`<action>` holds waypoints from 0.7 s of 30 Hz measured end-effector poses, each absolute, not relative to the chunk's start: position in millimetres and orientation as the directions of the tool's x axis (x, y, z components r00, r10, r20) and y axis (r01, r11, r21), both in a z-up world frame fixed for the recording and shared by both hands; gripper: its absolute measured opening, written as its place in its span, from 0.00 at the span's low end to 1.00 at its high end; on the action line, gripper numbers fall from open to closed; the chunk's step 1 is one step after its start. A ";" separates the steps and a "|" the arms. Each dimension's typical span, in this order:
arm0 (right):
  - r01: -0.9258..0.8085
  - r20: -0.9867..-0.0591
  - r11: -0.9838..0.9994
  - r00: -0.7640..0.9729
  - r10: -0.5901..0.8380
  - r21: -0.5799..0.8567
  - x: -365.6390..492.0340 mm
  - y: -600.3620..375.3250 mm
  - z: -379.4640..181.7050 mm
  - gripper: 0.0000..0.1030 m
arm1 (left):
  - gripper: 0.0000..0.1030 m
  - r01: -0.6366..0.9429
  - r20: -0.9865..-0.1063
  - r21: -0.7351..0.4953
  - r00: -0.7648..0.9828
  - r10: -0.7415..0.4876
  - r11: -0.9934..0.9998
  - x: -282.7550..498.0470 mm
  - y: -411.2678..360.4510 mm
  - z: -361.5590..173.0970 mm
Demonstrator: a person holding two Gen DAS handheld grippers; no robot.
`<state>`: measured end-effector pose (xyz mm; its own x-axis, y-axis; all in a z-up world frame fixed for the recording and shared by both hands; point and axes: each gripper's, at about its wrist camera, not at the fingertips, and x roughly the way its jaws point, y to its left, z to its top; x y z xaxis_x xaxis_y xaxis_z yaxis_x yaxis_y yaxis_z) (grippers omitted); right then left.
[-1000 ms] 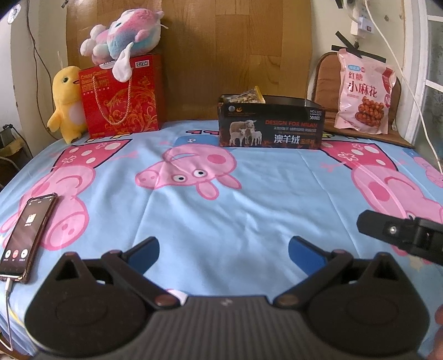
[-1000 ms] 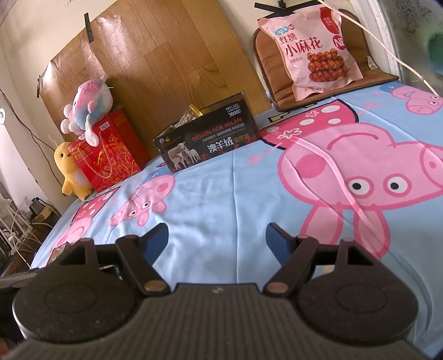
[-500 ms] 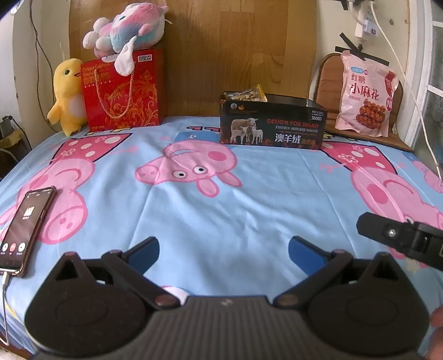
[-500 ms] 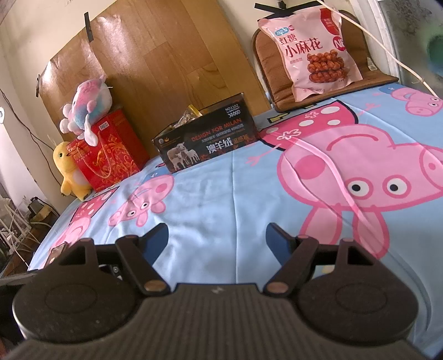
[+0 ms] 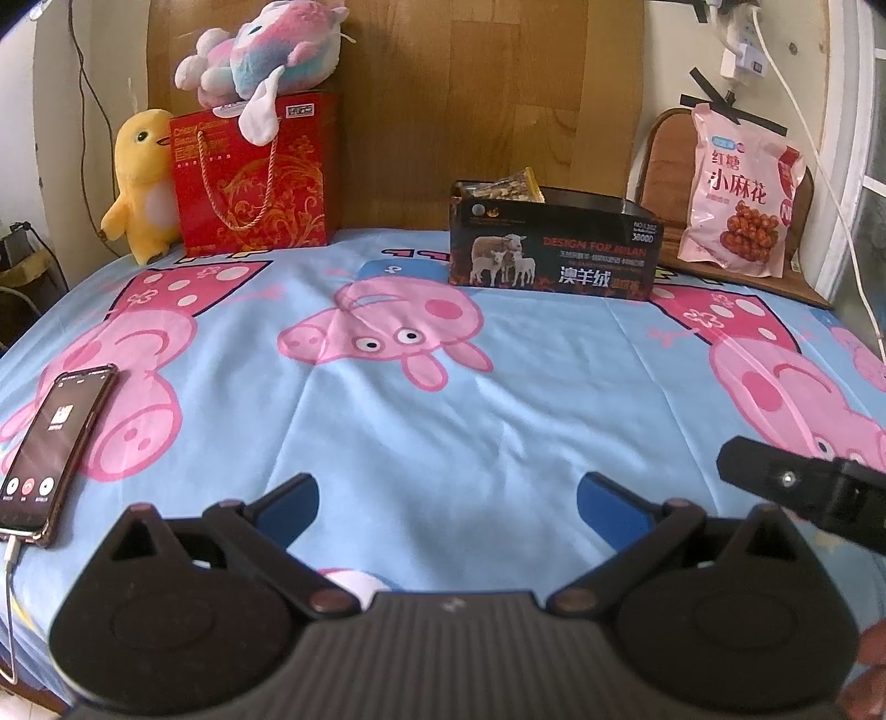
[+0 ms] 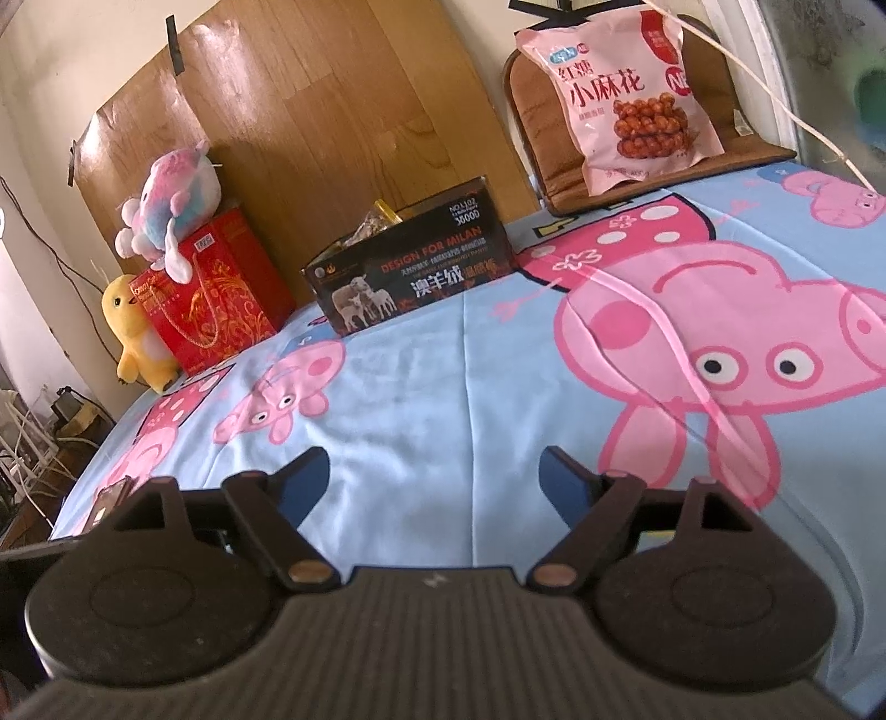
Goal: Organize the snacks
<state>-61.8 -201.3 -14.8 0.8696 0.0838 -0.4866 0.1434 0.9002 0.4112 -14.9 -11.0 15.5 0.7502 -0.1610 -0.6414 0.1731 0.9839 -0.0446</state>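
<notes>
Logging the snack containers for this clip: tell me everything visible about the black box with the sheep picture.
The black box is a long, low, open-topped carton, apparently cardboard, printed with three sheep, red "DESIGN FOR MILAN" lettering and white Chinese characters. It stands upright on the blue cartoon-pig sheet at the far edge, before the wooden panel. A clear snack packet sticks up at its left end. Neither tool touches it.

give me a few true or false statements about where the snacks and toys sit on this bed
1. The pink snack bag leans on a brown chair cushion. True.
2. The black box is closed with a lid. False: it is open, a packet sticking out.
3. A plush toy lies on the red gift bag. True.
4. The phone lies inside the black box. False: it lies on the sheet.
5. The left gripper holds a snack. False: it is open and empty.
</notes>
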 end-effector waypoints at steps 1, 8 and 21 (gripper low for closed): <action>0.143 -0.487 0.899 0.869 0.086 0.413 -61.9 -201.7 -14.9 0.83 | 1.00 0.170 -0.642 -0.046 0.750 -0.160 0.984 -14.6 -10.5 15.6; 0.127 -0.490 0.901 0.866 0.104 0.415 -61.8 -199.2 -14.9 0.83 | 1.00 0.168 -0.647 -0.051 0.746 -0.161 0.984 -13.7 -9.0 14.1; 0.129 -0.491 0.907 0.866 0.093 0.401 -62.6 -195.3 -14.4 0.83 | 1.00 0.172 -0.651 -0.053 0.741 -0.165 0.984 -14.6 -9.2 12.5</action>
